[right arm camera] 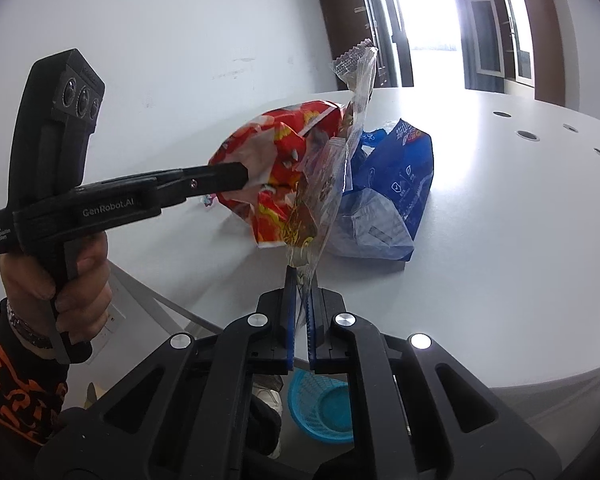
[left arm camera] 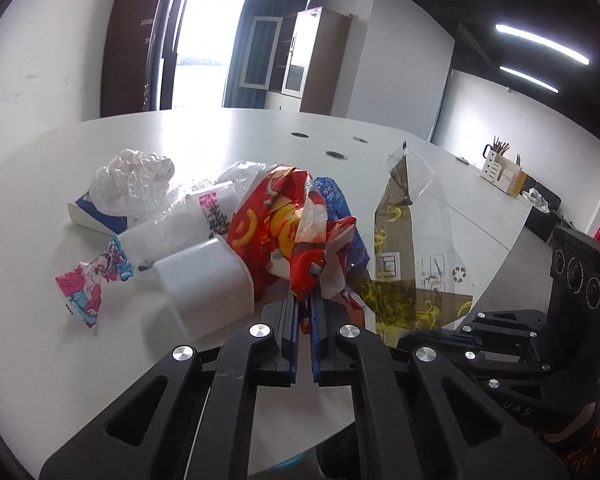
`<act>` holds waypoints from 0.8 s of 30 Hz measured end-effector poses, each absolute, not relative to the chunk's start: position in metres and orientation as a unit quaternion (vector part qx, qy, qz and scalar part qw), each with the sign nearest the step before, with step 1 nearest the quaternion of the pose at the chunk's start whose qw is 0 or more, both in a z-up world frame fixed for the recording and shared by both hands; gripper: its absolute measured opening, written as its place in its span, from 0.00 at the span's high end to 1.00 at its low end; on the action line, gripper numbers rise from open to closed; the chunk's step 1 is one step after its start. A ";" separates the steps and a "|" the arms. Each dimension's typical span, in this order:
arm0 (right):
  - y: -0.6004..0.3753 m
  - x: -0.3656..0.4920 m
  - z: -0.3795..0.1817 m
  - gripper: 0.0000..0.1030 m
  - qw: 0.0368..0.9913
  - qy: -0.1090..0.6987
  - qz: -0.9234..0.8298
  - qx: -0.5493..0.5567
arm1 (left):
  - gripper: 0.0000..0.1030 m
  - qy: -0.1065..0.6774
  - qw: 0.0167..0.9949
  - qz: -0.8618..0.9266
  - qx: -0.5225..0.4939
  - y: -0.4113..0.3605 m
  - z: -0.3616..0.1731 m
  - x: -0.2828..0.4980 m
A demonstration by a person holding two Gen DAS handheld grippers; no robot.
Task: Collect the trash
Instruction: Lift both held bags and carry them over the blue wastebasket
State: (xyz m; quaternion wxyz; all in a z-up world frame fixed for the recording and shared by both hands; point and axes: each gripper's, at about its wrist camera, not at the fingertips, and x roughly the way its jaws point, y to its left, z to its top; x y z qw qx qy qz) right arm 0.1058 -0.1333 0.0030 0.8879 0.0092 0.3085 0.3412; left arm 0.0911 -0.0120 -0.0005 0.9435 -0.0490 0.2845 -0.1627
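My left gripper (left arm camera: 305, 300) is shut on a crumpled red snack bag (left arm camera: 288, 232), held just above the white table (left arm camera: 220, 136); it also shows in the right wrist view (right arm camera: 276, 160) with the left gripper's fingers (right arm camera: 224, 176) clamped on it. My right gripper (right arm camera: 301, 276) is shut on a clear and brown wrapper (right arm camera: 324, 184), which stands upright; it also shows in the left wrist view (left arm camera: 412, 248). A blue bag (right arm camera: 392, 184) lies on the table behind both.
On the table lie a white cup (left arm camera: 204, 284), a pink printed wrapper (left arm camera: 92, 280), a crumpled clear plastic bag (left arm camera: 132, 180) on a white-blue box (left arm camera: 88, 216). A blue basket (right arm camera: 324, 408) stands on the floor below the table edge. A desk organizer (left arm camera: 500, 168) sits far right.
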 end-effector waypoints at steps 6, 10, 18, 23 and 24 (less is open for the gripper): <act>-0.154 0.091 0.011 0.96 0.895 0.293 0.335 0.021 | 0.97 0.232 0.964 -0.126 -0.040 -0.015 0.035 0.084; -0.168 0.084 0.012 0.96 0.898 0.289 0.329 0.029 | 0.98 0.204 0.972 -0.113 -0.032 -0.017 0.061 0.077; -0.183 0.063 0.031 0.96 0.907 0.260 0.331 0.028 | 0.98 0.182 0.977 -0.106 -0.035 -0.023 0.082 0.045; -0.185 0.052 0.036 0.97 0.909 0.248 0.334 0.012 | 0.98 0.194 0.975 -0.092 -0.062 -0.015 0.076 0.006; -0.185 0.048 0.035 0.97 0.911 0.245 0.331 0.009 | 0.98 0.196 0.974 -0.092 -0.067 -0.014 0.073 -0.005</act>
